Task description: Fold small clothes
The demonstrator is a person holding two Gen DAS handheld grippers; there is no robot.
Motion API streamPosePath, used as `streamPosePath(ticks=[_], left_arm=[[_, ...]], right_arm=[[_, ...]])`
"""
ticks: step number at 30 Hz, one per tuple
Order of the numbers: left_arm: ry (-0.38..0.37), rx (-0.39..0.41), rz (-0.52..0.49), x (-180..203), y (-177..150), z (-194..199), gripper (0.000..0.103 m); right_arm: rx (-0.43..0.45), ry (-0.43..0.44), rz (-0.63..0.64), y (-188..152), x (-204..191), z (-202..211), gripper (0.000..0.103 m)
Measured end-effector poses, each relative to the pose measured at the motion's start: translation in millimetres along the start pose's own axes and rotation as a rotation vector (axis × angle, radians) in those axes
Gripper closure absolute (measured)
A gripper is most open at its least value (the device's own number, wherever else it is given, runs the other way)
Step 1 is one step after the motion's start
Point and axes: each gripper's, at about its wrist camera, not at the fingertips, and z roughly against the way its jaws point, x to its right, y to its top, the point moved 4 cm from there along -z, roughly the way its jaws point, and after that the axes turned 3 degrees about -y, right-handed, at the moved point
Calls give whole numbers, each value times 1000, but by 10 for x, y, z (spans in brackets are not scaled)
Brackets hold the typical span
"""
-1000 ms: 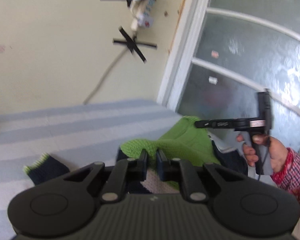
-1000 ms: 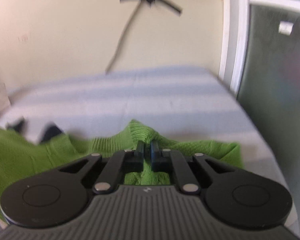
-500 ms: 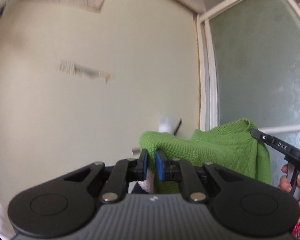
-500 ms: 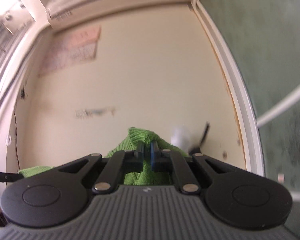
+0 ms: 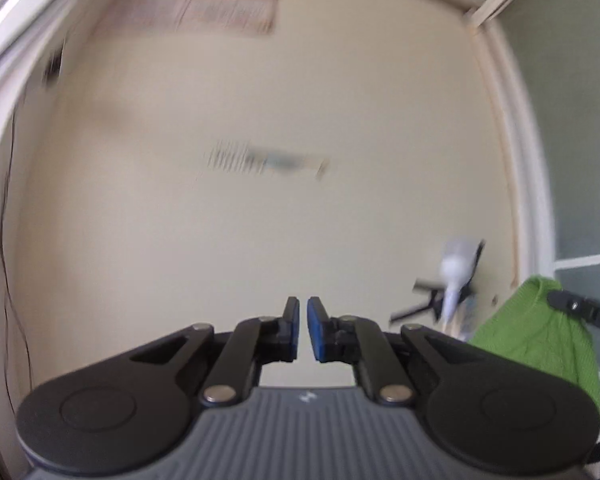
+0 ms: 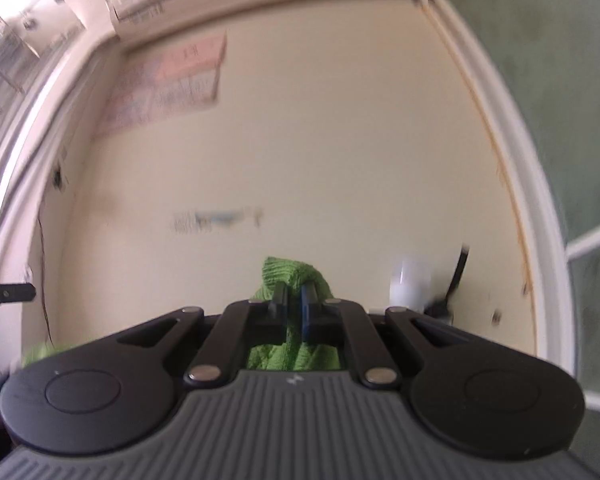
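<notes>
Knit fabric fills the grip of my right tool [image 6: 294, 300]: its jaws are clamped on a fold of the green sweater [image 6: 296, 280], which bunches up above the pads and hangs down between the black finger arms toward the grey ribbed body of the tool. A little more of the same green shows blurred at the lower left edge of that view. My left tool [image 5: 303, 322] has its blue pads nearly together, only a thin slit between them, and I see no cloth between them; bare wall shows through the gap. From the left wrist view the sweater [image 5: 540, 344] hangs in the air at the right edge, lifted by the black tip of my right tool [image 5: 572, 306], well apart from the left tool's fingers. From the right wrist view the tip of the left tool [image 6: 8, 294] pokes in at the far left edge. Beyond both tools stands a cream wall [image 6: 320, 140] with a blurred strip of marks on it, a white object fixed to the wall with black tape [image 5: 454, 276], a pinkish paper sheet [image 6: 172, 84] higher up, and a white door frame [image 6: 540, 240] beside frosted green glass on the right.
</notes>
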Motion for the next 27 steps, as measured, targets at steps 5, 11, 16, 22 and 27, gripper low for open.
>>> streamPosePath(ticks=[5,11,16,22,27], left_arm=[[203,-388,47,-468,-1124,-981,95],[92,-627,55,-656,-2349,-675,69],[1,-779,20,-475,-2852,-701,35],[-58,-923,-126,-111,-3300,-768,54],[-58,-891,-182,-26,-3167,-710,91]], right_arm=[[-377,-53,138,-1292,-69,-1279,69],[-720,-58,68,-2357,498,-866,55],[-889,-13,-41,-2666,857,-226,36],[-1019,82,-116,-2970,711,114,77],[-873,-106,13,-2675,1007,37,97]])
